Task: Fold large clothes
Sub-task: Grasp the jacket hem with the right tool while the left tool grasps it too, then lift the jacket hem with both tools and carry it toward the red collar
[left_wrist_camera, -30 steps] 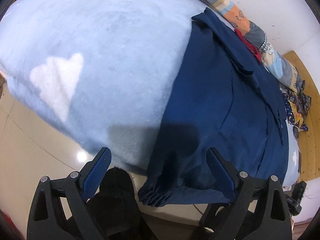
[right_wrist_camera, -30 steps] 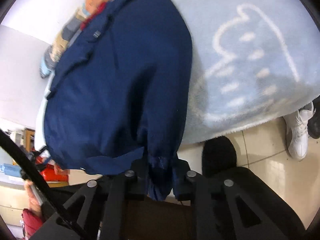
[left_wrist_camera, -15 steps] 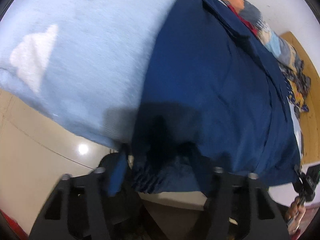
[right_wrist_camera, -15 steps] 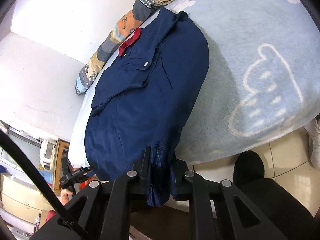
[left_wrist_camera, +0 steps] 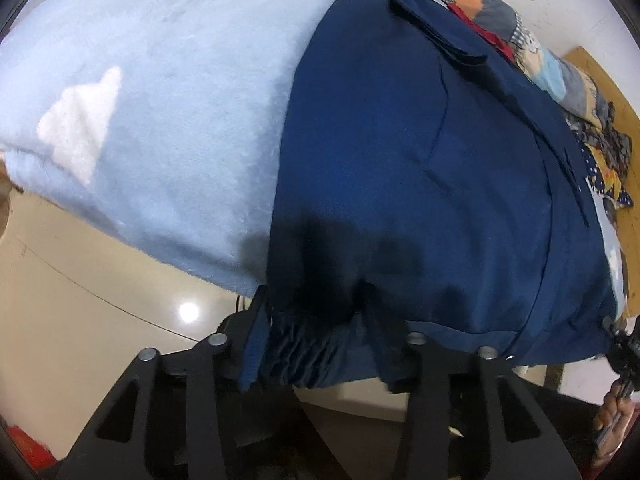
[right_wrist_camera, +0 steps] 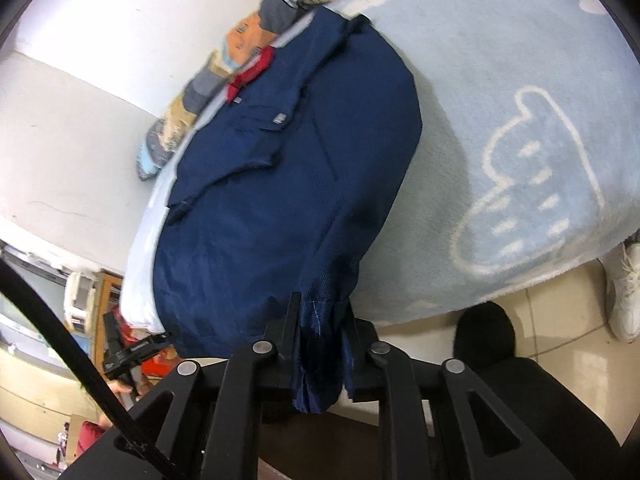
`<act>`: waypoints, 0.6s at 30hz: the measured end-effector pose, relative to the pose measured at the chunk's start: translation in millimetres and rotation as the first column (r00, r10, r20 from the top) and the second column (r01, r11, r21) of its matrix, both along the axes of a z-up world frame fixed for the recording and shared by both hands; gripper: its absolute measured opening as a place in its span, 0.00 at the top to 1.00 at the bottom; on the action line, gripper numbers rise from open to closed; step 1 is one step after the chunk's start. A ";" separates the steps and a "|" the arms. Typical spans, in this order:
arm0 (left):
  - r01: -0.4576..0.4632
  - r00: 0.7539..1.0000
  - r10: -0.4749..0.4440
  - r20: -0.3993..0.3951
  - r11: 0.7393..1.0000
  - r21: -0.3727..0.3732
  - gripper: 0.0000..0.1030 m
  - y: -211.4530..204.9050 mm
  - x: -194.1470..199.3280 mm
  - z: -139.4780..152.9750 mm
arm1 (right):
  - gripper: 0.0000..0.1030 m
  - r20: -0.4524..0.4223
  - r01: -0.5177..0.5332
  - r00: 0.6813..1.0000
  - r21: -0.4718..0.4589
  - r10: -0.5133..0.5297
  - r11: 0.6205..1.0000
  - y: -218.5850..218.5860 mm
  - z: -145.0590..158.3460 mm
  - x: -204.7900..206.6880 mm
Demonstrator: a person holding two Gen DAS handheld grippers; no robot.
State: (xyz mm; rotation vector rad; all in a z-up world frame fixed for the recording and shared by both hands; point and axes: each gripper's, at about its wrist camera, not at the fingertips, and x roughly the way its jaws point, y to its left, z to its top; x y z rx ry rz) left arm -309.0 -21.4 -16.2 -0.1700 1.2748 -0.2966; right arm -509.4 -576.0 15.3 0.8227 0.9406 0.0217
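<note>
We have the navy jacket (left_wrist_camera: 420, 160) lying flat on the pale blue blanket (left_wrist_camera: 160, 120), collar at the far end by the patchwork pillow (right_wrist_camera: 240, 44), hem hanging over the near edge of the bed. What changed is on the left: a second ago the left claw (left_wrist_camera: 316, 344) stood wide and empty just short of the hem, and now its 2 fingers sit on either side of a gathered bunch of hem at the left near corner. The jaws came in fast and are now easing apart a little, with cloth between them, so we judge that hold looser than the other. The right claw (right_wrist_camera: 322, 344) is as before, nearly closed and pinching a fold of hem at the right near corner. With both near corners in hand, we read the hem as ready to be lifted and carried toward the collar for the first fold. A white shoe (right_wrist_camera: 624, 292) stands on the floor tiles to the right.
</note>
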 end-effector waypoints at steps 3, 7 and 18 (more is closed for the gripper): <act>-0.005 1.000 0.005 -0.013 0.999 0.034 0.22 -2.0 4.9 -6.5 | 0.80 -0.053 0.010 0.999 -0.004 -0.011 1.000 -3.6 -11.7 4.6; 0.025 1.000 -0.025 -0.003 1.000 -0.011 0.44 -5.2 4.4 -6.5 | 0.75 -0.086 0.020 0.996 -0.017 -0.022 1.000 -7.6 -21.0 10.8; 0.108 0.989 -0.105 0.106 0.994 -0.026 0.78 -14.9 -20.8 35.7 | 0.83 0.003 0.022 1.000 0.021 -0.022 1.000 -4.0 5.5 -0.4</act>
